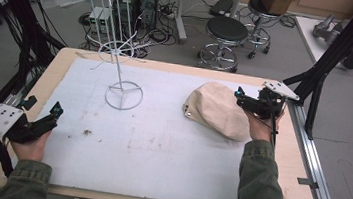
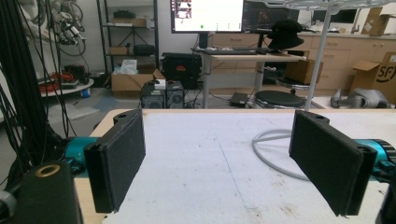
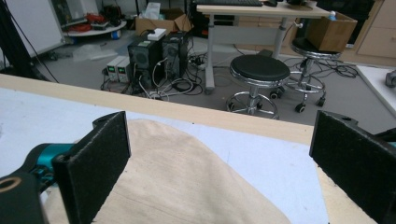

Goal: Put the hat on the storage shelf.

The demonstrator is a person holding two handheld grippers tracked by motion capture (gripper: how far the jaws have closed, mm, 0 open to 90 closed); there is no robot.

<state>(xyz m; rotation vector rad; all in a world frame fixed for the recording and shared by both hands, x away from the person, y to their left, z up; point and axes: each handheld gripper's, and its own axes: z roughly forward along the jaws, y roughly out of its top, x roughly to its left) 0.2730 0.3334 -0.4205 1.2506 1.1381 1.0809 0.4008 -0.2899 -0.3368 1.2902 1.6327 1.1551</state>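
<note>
At the near left corner of the bench [image 1: 154,190], the left hand [image 1: 30,147] rests low with its tool [image 1: 42,108] released, jaws spread wide and aimed across the white mat [image 1: 159,143]. Farther off at the right, the right forearm reaches forward, its tool [image 1: 245,98] also released and seemingly just over the far edge of the beige cap [image 1: 216,109]. A white wire rack [image 1: 120,48] stands beyond, toward the far left.

Olive-green sleeves [image 1: 260,189] (both arms), black teal-tipped tongs [image 1: 252,102]
</note>
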